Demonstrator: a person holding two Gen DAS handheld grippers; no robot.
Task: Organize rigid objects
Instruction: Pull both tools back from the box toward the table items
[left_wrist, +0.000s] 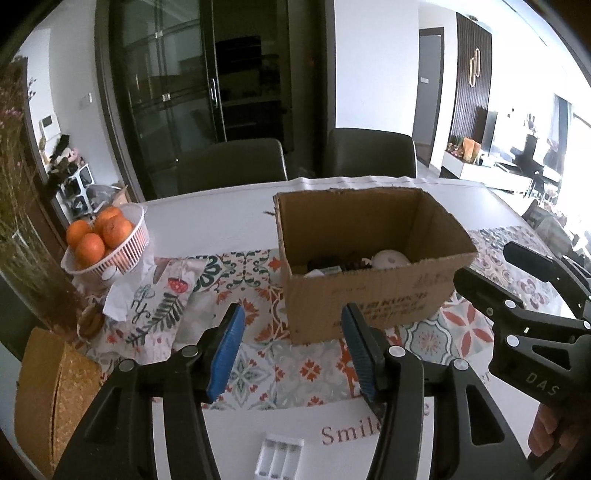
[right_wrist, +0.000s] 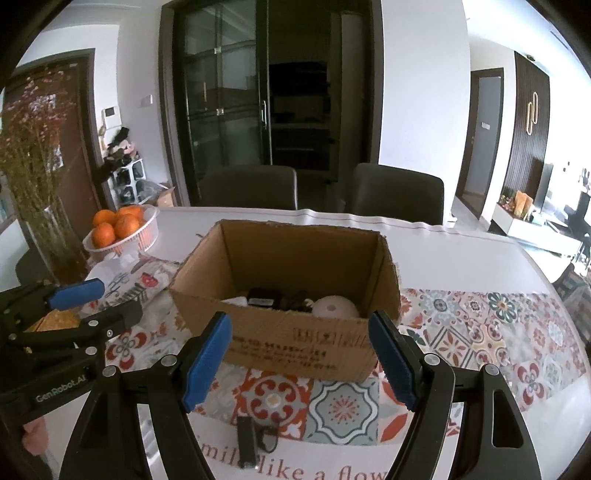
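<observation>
An open cardboard box (left_wrist: 369, 295) (right_wrist: 295, 343) stands on the patterned table runner. Inside lie a white round object (left_wrist: 389, 258) (right_wrist: 334, 306) and dark items with cables (right_wrist: 273, 297). My left gripper (left_wrist: 293, 350) hovers just before the box's near left corner, open, with nothing between its blue pads. My right gripper (right_wrist: 299, 362) faces the box's front wall, wide open and empty; it also shows in the left wrist view as the right gripper (left_wrist: 484, 264). A white battery case (left_wrist: 279, 458) lies on the table under the left gripper. A small black device with a cord (right_wrist: 247, 439) lies under the right one.
A white basket of oranges (left_wrist: 110, 240) (right_wrist: 122, 229) stands at the far left, beside a glass vase of dried flowers (right_wrist: 48, 221). A floral fabric pouch (left_wrist: 162, 295) and a woven yellow box (left_wrist: 55, 398) lie on the left. Two dark chairs (left_wrist: 232, 162) stand behind the table.
</observation>
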